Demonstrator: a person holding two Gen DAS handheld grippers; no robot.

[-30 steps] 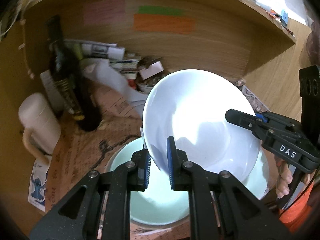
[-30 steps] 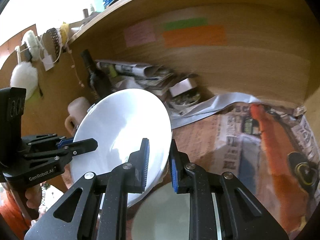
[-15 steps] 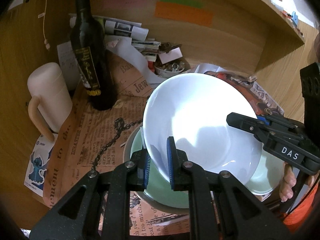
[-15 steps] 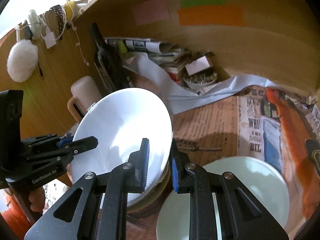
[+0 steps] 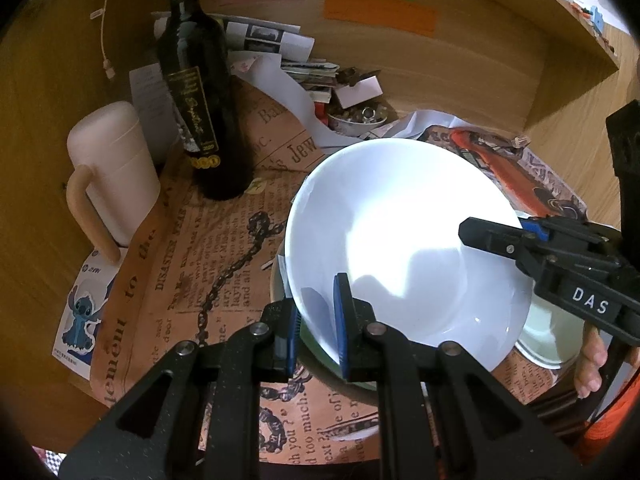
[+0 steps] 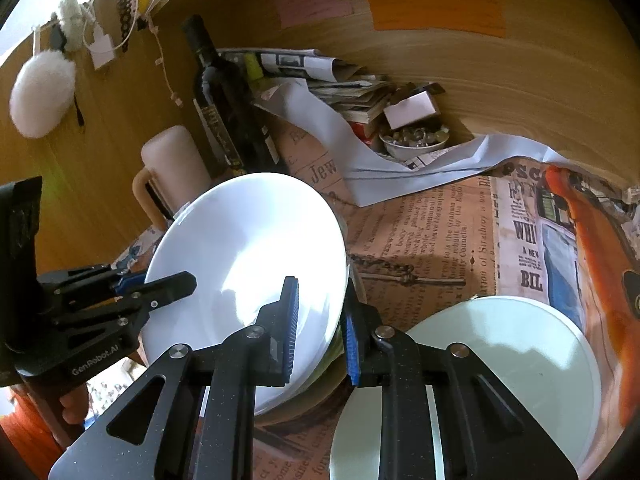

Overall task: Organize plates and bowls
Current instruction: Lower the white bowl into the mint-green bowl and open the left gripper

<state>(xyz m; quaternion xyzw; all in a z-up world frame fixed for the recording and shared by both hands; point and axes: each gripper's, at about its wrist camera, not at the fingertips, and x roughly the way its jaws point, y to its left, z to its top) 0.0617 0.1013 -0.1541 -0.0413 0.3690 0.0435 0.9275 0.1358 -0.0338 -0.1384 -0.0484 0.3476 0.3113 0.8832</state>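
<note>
A: Left gripper (image 5: 316, 320)?
B: Clamped on the white bowl's (image 5: 404, 240) near rim.
A: Right gripper (image 6: 320, 328)?
B: Pinching the opposite rim, jaws nearly closed. Bowl tilted between both, over a green bowl (image 5: 320, 364).
A: Surroundings?
B: Pale green plate (image 6: 500, 360) right of right gripper; wine bottle (image 5: 200, 92) and lidded mug (image 5: 116, 168) beyond, left.

White bowl (image 5: 404, 240), pale green plate (image 6: 500, 364), dark bottle (image 5: 200, 112) with gold lettering, cream mug (image 5: 114, 168), orange-brown newsprint (image 5: 168, 280).
</note>
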